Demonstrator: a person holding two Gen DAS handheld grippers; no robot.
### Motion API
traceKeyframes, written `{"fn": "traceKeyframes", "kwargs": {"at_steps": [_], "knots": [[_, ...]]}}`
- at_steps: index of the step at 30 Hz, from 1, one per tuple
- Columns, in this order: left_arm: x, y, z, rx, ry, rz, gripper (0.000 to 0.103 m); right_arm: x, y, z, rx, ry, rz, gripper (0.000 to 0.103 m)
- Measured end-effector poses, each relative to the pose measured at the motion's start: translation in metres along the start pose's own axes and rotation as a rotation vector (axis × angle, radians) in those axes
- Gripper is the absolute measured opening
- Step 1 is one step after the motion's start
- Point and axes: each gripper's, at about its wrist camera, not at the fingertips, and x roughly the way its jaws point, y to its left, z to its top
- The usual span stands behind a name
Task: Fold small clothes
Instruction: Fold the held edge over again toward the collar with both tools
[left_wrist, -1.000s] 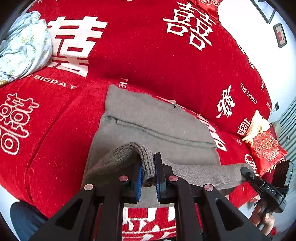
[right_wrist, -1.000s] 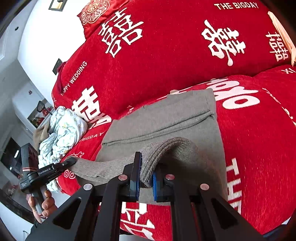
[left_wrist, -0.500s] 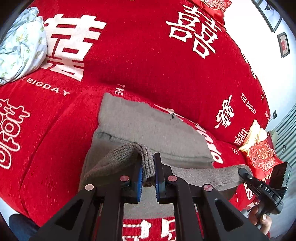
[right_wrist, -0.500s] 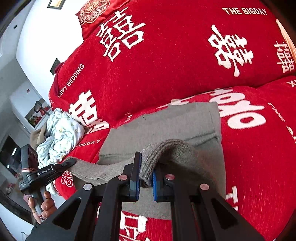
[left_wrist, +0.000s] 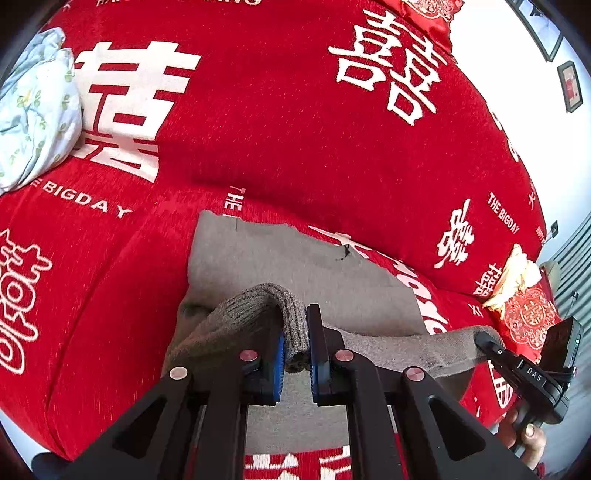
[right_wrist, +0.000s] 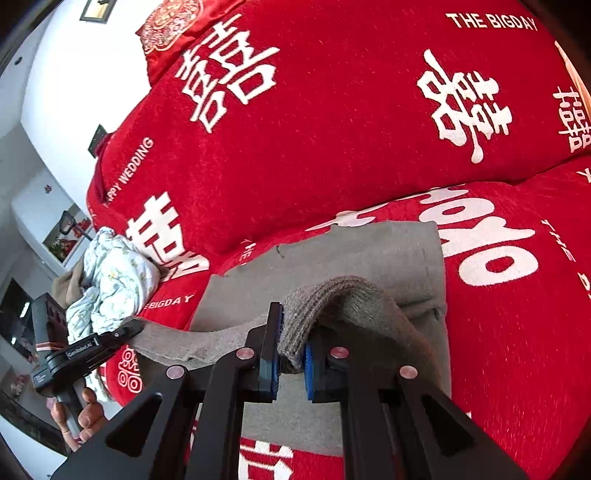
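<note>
A grey garment (left_wrist: 295, 266) lies flat on the red sofa seat, also in the right wrist view (right_wrist: 369, 254). My left gripper (left_wrist: 295, 350) is shut on its ribbed knitted near-left corner (left_wrist: 255, 299), lifted off the seat. My right gripper (right_wrist: 290, 354) is shut on the ribbed near-right corner (right_wrist: 343, 291). The lifted near edge stretches between both grippers over the flat half. The right gripper also shows at the right of the left wrist view (left_wrist: 487, 339), the left gripper at the left of the right wrist view (right_wrist: 129, 328).
A red sofa cover (left_wrist: 258, 110) with white characters covers seat and backrest. A crumpled pale blue floral cloth (left_wrist: 33, 110) lies at the left, also in the right wrist view (right_wrist: 114, 280). A red embroidered cushion (left_wrist: 528, 314) sits at the right.
Both grippers have carried the lifted near edge forward over the garment toward the backrest; less of the flat grey cloth shows beyond it.
</note>
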Motion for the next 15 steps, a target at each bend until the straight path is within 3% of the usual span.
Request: {"fn": "traceKeyframes", "kwargs": {"at_steps": [7,15], "knots": [[0.018,-0.009,0.020,0.032,0.010,0.044,0.011,0.023,-0.004,0.020,0.026,0.021,-0.055,0.011],[0.030,-0.013,0.041,0.047,0.011,0.045,0.011,0.038,-0.002,0.041,0.027,0.007,-0.085,0.011]]}}
